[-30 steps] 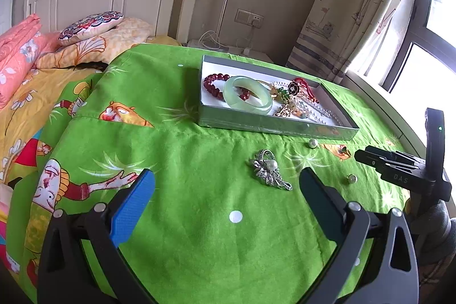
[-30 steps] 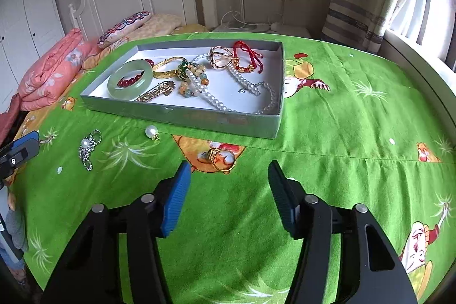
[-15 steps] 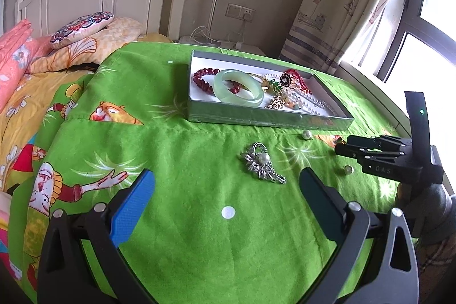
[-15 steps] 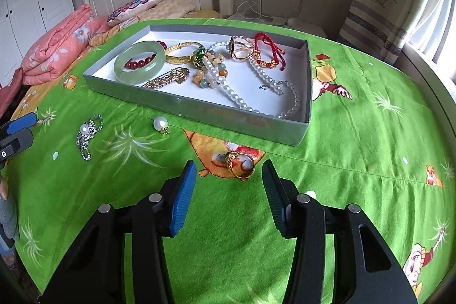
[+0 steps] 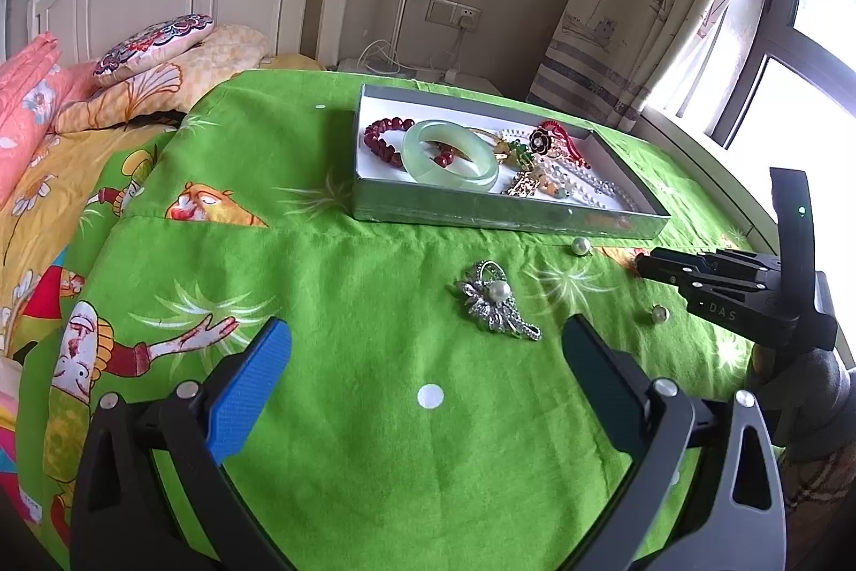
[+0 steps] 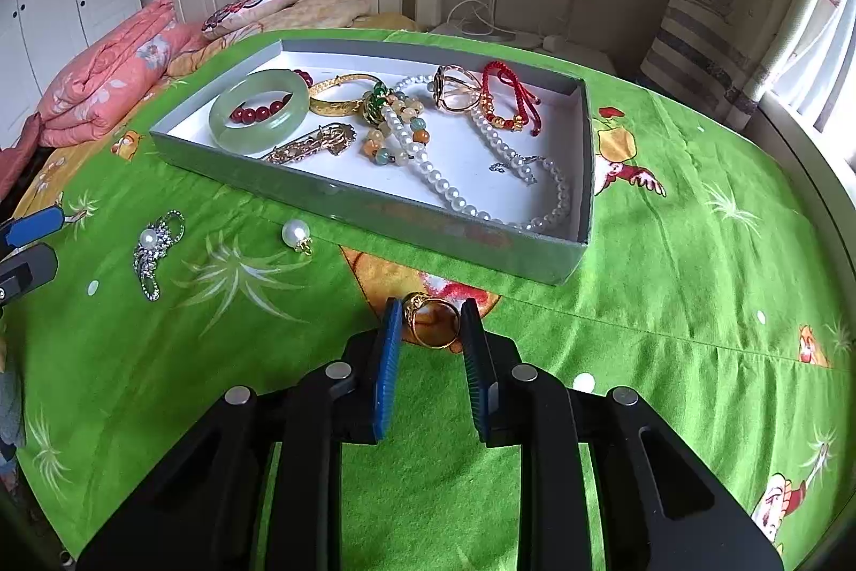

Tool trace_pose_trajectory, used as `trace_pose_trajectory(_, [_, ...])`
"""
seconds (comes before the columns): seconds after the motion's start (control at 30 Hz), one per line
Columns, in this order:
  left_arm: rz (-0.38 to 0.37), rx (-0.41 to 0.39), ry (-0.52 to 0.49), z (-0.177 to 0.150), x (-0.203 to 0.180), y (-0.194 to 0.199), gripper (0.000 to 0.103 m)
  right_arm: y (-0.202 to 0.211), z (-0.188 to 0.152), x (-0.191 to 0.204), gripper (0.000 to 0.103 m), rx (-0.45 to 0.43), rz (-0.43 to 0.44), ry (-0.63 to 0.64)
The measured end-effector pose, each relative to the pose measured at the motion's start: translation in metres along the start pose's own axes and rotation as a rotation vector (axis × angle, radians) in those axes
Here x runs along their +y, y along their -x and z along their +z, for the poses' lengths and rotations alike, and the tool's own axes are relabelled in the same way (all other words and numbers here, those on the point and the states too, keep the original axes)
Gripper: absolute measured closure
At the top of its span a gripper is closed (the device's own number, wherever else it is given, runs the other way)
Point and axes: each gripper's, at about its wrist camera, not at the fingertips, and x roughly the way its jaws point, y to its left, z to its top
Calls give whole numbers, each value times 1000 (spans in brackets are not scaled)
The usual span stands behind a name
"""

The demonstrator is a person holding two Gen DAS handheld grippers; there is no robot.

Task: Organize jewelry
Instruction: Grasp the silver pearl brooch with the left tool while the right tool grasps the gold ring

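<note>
The right gripper (image 6: 430, 330), jaws just closing, flanks the gold ring (image 6: 432, 320) lying flat before the tray (image 6: 374, 210), seemingly not yet pinched; the left gripper (image 5: 428, 346) gapes.

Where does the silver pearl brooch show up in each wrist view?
Left wrist: the brooch lies on the green cloth just right of centre, nearer than the tray and between the open left gripper's fingers.
Right wrist: the brooch lies at the left edge, left of the loose pearl.
Shared landmark: the jade bangle in the tray.
</note>
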Motion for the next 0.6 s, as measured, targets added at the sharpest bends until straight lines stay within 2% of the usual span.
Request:
trace_pose_trajectory(0.2, [10, 49, -46, 0, -8, -7, 3, 10, -3, -5, 80, -44, 5, -25])
trace_pose_trajectory(0.43, [89, 67, -183, 1, -37, -16, 4, 17, -4, -8, 80, -75, 14, -39])
trace_pose_trajectory(0.53, [80, 87, -207, 7, -48, -26, 11, 18, -4, -8, 80, -82, 15, -38])
trace_pose_trajectory(0.6, [87, 99, -213, 12, -53, -34, 21, 19, -4, -10, 80, -88, 19, -47])
